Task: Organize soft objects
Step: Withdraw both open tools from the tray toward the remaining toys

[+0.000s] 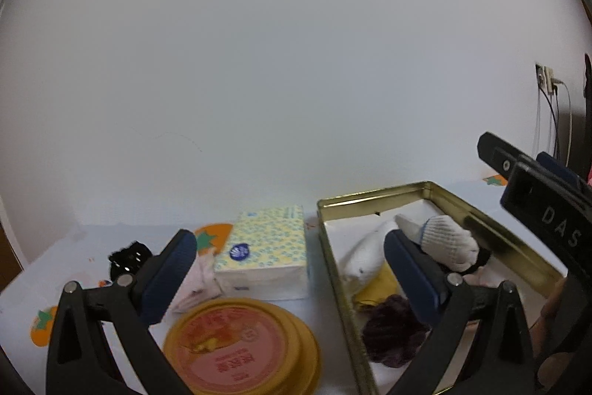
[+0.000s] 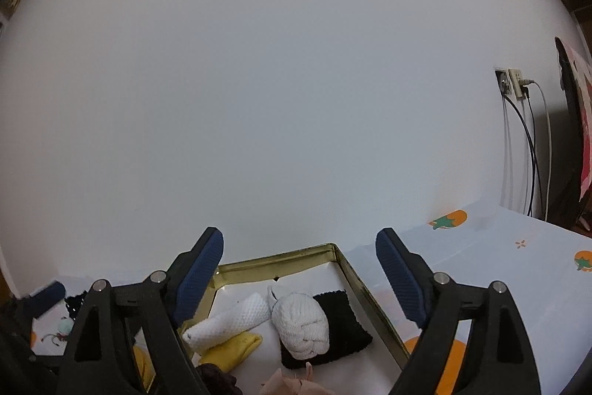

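Observation:
An open gold tin box holds soft items: a rolled white knit bundle on a black cloth, a white sock, a yellow cloth, a dark purple knit piece and a beige piece at the near edge. My right gripper hovers open above the tin, nothing between its fingers. My left gripper is open too, straddling the tin's left wall. A pink cloth lies outside the tin beside the left finger.
A patterned tissue pack stands left of the tin, a round yellow can in front of it, a small black item further left. The tablecloth stretches right. Wall socket with cables at the right.

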A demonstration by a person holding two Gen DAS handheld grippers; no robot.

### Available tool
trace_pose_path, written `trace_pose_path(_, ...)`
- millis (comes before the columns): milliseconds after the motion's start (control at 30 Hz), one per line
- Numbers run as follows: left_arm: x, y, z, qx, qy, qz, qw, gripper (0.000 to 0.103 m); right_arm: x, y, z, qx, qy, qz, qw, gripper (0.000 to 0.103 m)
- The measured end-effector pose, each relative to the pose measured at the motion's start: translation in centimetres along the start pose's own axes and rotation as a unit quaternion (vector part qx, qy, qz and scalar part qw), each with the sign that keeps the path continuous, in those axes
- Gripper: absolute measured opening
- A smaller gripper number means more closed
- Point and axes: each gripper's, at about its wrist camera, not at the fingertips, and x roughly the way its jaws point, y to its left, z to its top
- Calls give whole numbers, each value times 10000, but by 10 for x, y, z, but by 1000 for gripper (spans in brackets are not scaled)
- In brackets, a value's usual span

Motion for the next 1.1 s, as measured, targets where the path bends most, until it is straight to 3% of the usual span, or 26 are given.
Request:
trace_pose_path(233, -11, 7, 0, 6, -165, -133, 9998, 103, -9, -4, -3, 203, -49, -115, 9997, 86)
trace_pose_path(433, -12, 14, -3, -73, -73, -194, 9998, 103, -15, -2, -6, 329, 144, -45, 9993, 86)
trace_pose_path(700, -18, 29, -8, -202, -4, -260, 9995, 103, -35, 6, -9, 365, -56, -144, 9992, 86)
trace_pose_path(1100, -24, 59, -16, -312, 69, -312, 9990, 103, -56, 37, -18, 418, -113, -5, 9991, 86)
